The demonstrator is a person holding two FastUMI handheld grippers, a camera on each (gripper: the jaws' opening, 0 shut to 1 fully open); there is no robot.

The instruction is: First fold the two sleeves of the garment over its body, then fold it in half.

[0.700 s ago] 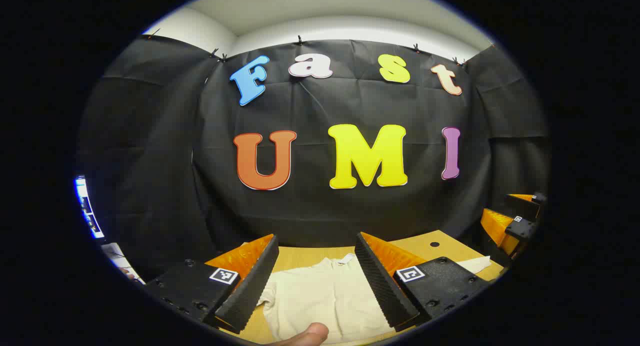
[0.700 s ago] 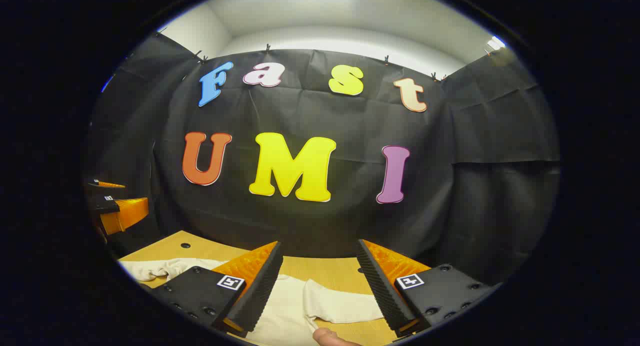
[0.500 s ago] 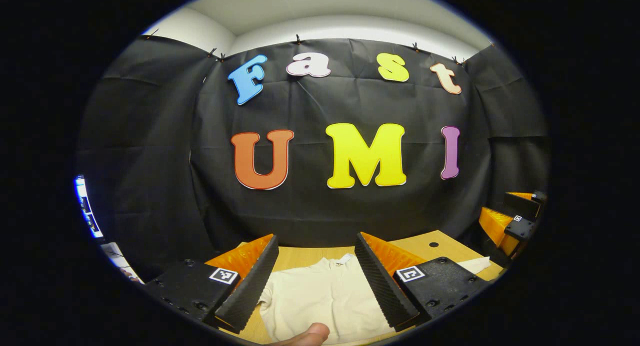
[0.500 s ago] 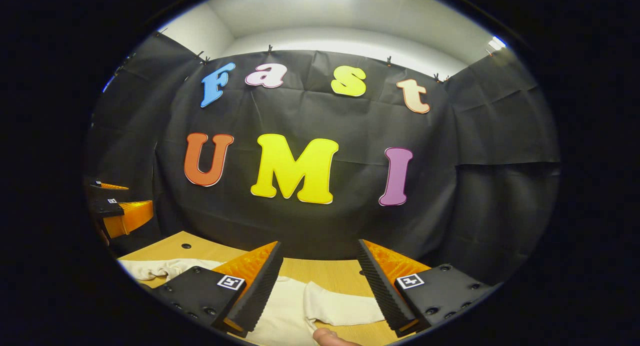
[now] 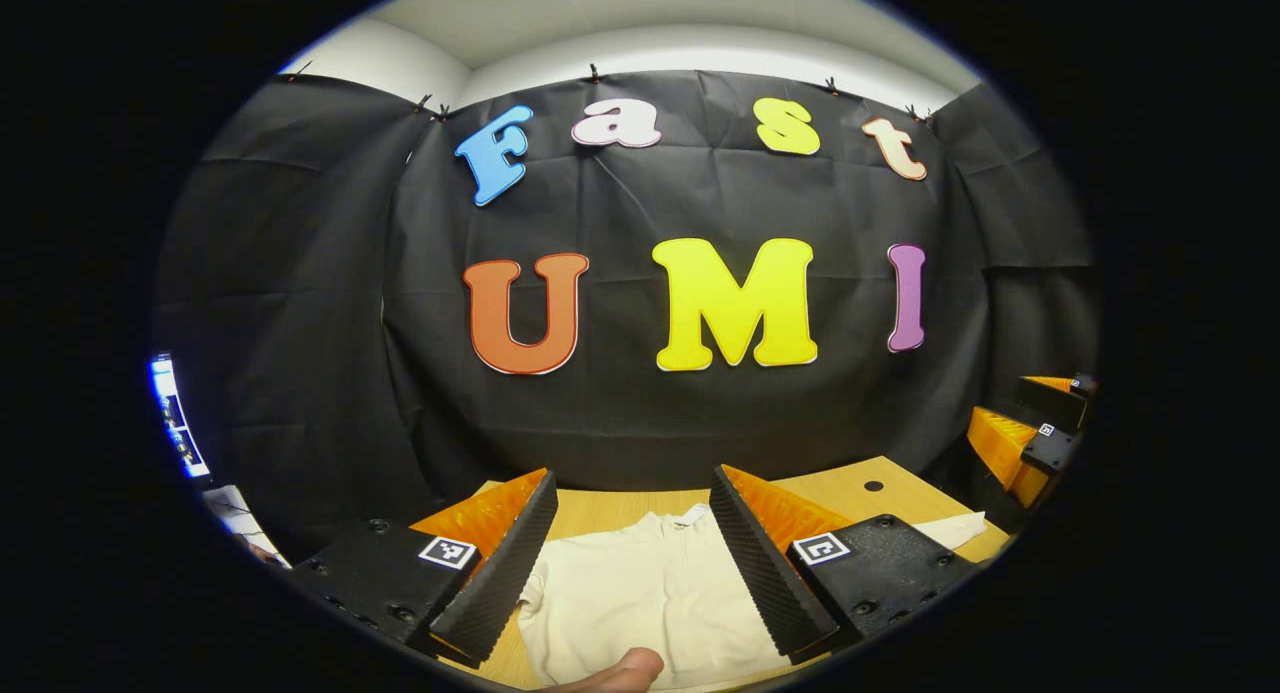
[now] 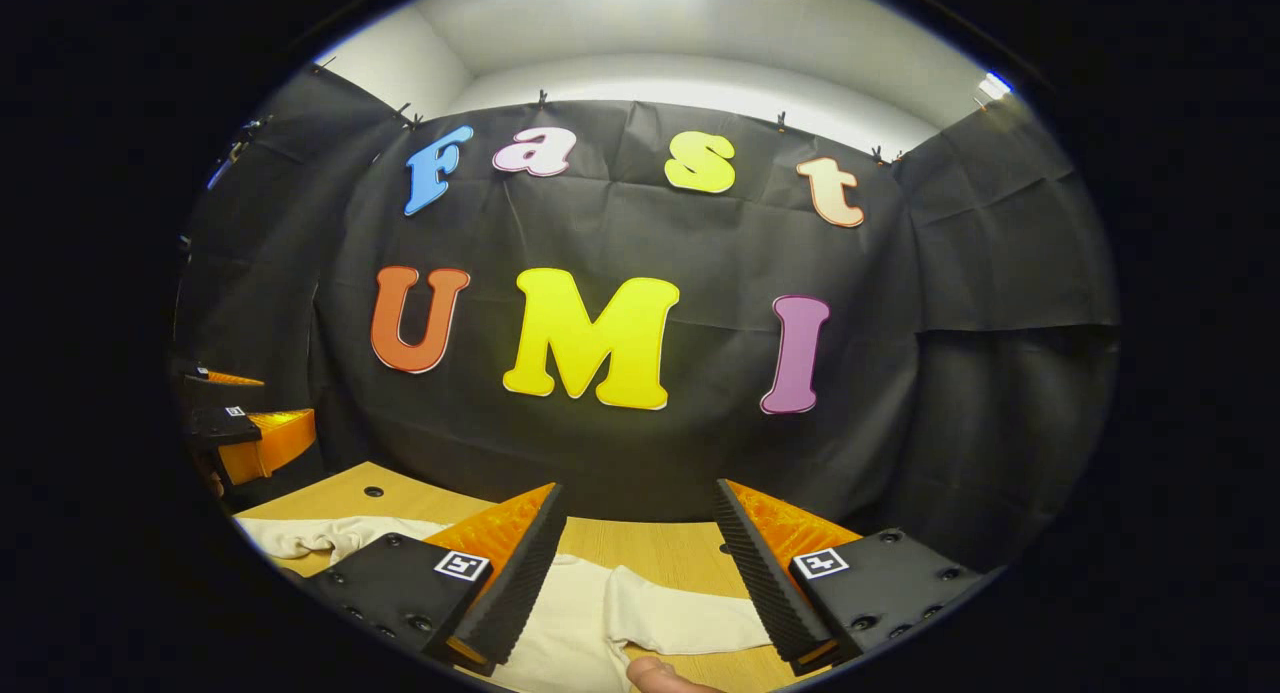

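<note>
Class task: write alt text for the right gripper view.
The right gripper hangs open above a cream garment lying on a wooden table, one sleeve spread sideways between its fingers. The left gripper shows far left.

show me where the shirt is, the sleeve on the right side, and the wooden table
shirt [image 5: 640, 598], left gripper view, on its flat body between the open tongs.
sleeve [image 6: 690, 618], right gripper view, mid-sleeve, lying out on the wood.
table [image 5: 845, 488], left gripper view, bare wood near the small hole.
</note>
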